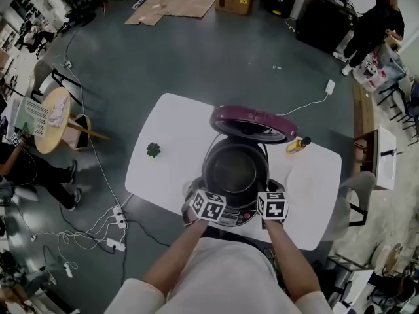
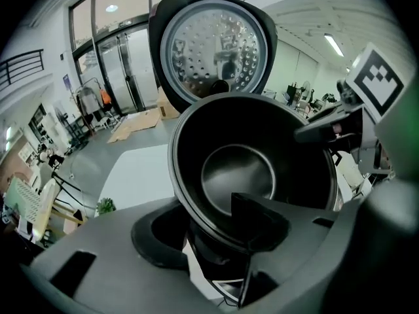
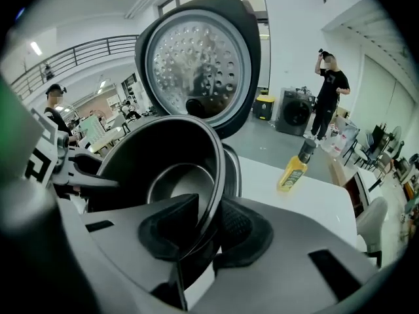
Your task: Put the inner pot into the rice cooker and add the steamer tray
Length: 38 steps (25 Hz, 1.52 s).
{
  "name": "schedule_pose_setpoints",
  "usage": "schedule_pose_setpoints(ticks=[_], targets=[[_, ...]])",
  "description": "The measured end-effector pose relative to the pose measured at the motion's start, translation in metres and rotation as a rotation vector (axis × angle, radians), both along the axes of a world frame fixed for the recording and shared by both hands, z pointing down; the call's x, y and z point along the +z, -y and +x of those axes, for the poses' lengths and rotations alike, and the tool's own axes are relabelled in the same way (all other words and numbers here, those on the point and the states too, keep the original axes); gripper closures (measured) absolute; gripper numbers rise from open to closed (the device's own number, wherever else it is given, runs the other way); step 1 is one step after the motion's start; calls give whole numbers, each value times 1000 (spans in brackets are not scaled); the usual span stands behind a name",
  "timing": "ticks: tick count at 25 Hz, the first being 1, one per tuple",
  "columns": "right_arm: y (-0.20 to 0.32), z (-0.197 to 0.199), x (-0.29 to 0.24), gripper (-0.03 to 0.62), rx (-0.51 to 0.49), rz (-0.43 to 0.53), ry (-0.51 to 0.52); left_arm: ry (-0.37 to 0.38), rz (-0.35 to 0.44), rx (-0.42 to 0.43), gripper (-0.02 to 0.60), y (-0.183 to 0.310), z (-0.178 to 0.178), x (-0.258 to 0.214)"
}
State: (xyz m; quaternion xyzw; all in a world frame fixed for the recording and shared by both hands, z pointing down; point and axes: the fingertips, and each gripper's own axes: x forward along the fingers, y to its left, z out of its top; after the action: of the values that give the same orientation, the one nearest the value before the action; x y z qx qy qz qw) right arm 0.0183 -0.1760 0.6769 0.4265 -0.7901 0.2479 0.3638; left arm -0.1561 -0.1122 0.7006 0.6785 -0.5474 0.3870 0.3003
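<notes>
The black inner pot [image 1: 236,169] sits in the open rice cooker [image 1: 226,218], whose purple lid [image 1: 252,124] stands up behind it. Both grippers are at the pot's near rim. My left gripper [image 1: 211,193] straddles the rim of the pot [image 2: 239,169]. One pad [image 2: 258,218] is inside and one outside, set wider than the rim, so the gripper is open. My right gripper [image 1: 267,196] is shut on the rim of the pot [image 3: 167,175], its pads [image 3: 245,231] tight against both sides. The lid's perforated inner plate [image 2: 216,51] [image 3: 196,61] faces both gripper cameras.
The cooker stands on a white table [image 1: 163,169]. A yellow bottle [image 1: 298,144] [image 3: 294,169] is right of the lid and a small green plant [image 1: 153,150] is at the left. A white cable [image 1: 308,103] runs off the back. A chair [image 1: 357,195] is at the table's right edge.
</notes>
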Motion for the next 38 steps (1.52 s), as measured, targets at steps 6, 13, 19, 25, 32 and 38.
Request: schedule_pose_setpoints(ticks=[6, 13, 19, 25, 32, 38], targets=[[6, -3, 0, 503, 7, -24, 17, 85, 12, 53, 287, 3, -4, 9], [12, -5, 8, 494, -21, -20, -49, 93, 28, 47, 198, 10, -12, 14], [14, -8, 16, 484, -24, -14, -132, 63, 21, 49, 187, 12, -17, 20], [14, 1, 23, 462, 27, 14, -183, 4, -8, 47, 175, 9, -18, 29], [2, 1, 21, 410, 54, 19, -185, -41, -6, 86, 163, 9, -17, 25], [-7, 6, 12, 410, 97, 37, -174, -88, 38, 145, 181, 12, -8, 6]])
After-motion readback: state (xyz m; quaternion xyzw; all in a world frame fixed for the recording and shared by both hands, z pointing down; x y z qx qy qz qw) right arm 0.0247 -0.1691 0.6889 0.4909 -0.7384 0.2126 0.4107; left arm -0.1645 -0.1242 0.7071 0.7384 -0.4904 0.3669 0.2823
